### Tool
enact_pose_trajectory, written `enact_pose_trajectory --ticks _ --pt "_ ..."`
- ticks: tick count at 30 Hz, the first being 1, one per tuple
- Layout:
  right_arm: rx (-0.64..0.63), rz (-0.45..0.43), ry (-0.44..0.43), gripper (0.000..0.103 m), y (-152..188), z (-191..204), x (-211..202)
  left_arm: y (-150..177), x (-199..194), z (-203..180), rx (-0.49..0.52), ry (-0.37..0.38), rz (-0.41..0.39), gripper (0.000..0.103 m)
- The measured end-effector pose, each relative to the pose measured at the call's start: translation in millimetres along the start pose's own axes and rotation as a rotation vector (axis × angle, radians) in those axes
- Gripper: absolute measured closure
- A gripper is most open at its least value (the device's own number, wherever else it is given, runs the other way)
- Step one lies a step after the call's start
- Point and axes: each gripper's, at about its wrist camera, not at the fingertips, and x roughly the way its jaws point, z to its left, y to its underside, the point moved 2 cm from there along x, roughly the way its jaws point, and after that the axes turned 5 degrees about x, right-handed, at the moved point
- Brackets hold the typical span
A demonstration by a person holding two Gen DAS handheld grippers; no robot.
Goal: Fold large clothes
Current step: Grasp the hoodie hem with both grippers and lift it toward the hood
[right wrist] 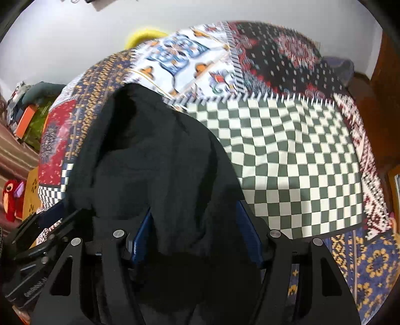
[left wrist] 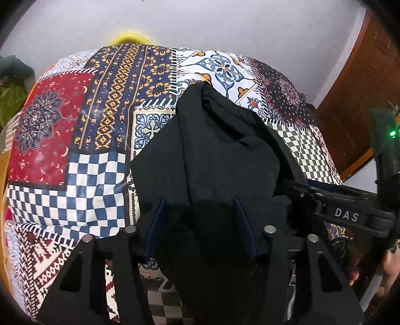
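A large black garment (left wrist: 220, 155) lies bunched on a patchwork-patterned bedspread (left wrist: 75, 140). In the left wrist view its near end passes between the blue pads of my left gripper (left wrist: 200, 225), whose jaws stand apart with cloth draped over and between them. A zipper (left wrist: 291, 295) shows at the lower right. My right gripper (left wrist: 295, 186) reaches in from the right there and touches the garment's edge. In the right wrist view the black garment (right wrist: 150, 155) hangs between the blue pads of my right gripper (right wrist: 195, 227), which also stand apart. The fingertips are hidden by cloth.
The bedspread (right wrist: 287, 155) covers a bed against a white wall (left wrist: 200, 22). A wooden door or headboard (left wrist: 355, 82) stands at the right. A yellow object (left wrist: 130, 38) peeks behind the bed. Clutter and a red toy (right wrist: 11, 200) lie at the left.
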Motion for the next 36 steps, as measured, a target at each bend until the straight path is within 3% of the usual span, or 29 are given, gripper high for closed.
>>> enact_pose_trajectory --ticks 2,5,8,10,19,27,36 --pt "-0.004 0.022 -0.003 0.079 1.6 -4.9 3.6 2.0 1.4 2.6 -0.022 0.001 -0.009 0.06" --pt "-0.018 0.008 -0.016 0.091 3.6 -4.5 -6.8 3.8 -5.1 -5.0 0.022 -0.041 -0.022 0.077" --pt "-0.046 -0.028 -0.01 0.092 8.3 -0.1 -30.4 5.8 -19.2 -17.2 0.09 -0.105 -0.033 0.088" --pt "-0.075 -0.058 -0.009 0.093 13.7 4.2 -51.7 7.8 -34.1 -22.8 0.118 -0.116 -0.054 0.09" --pt "-0.165 -0.139 -0.041 0.093 60.3 18.0 -132.4 28.8 -112.7 -39.1 0.132 -0.054 -0.103 0.092" --pt "-0.229 -0.134 -0.054 0.093 119.9 22.4 -175.1 78.9 -174.4 -60.7 0.167 -0.001 -0.118 0.093" --pt "-0.288 -0.099 -0.044 0.089 184.1 15.7 -189.7 146.3 -199.6 -73.1 0.224 0.0 -0.083 0.093"
